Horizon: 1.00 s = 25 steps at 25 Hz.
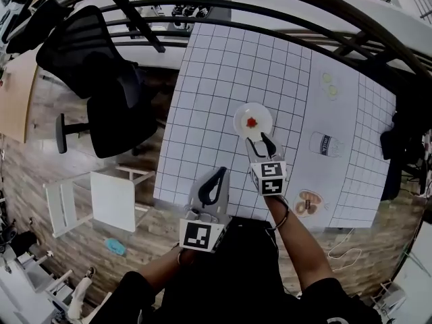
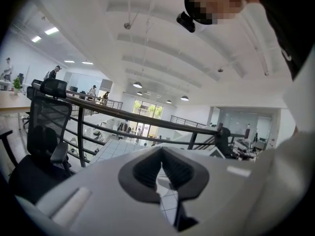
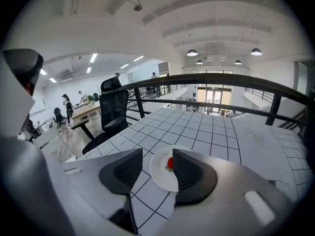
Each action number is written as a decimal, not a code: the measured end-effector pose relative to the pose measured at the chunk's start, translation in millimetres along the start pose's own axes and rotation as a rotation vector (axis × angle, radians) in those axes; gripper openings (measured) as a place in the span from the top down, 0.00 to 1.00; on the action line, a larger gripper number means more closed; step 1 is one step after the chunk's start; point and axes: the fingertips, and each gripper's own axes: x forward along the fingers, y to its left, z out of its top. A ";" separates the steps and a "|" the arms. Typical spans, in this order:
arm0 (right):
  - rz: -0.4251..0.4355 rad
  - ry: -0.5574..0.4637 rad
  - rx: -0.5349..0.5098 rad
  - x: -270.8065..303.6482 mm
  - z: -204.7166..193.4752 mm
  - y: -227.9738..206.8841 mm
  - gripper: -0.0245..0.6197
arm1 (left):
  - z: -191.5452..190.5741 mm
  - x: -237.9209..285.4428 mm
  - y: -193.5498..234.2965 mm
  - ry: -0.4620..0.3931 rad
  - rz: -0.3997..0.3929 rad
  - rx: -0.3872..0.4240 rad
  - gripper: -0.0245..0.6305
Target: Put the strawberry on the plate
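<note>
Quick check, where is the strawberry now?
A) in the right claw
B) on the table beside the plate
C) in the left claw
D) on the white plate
D: the strawberry sits on the white plate; the right claw is open and empty.

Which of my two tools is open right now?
The right tool, by the plate: its jaws stand apart with nothing between them. The left tool has jaws that meet at the tips.

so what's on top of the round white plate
One small red strawberry lies near the middle of the round white plate. The right hand-held gripper hides part of its rim.
</note>
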 end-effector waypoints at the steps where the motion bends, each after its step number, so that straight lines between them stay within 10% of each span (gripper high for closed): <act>1: -0.003 -0.015 -0.002 -8.5 5.0 3.7 0.66 | 1.0 -5.7 -1.4 -0.002 -0.005 0.009 0.95; 25: -0.088 -0.270 -0.030 -210.0 28.6 127.9 0.67 | 31.9 -120.2 -5.9 -0.202 -0.100 0.042 0.95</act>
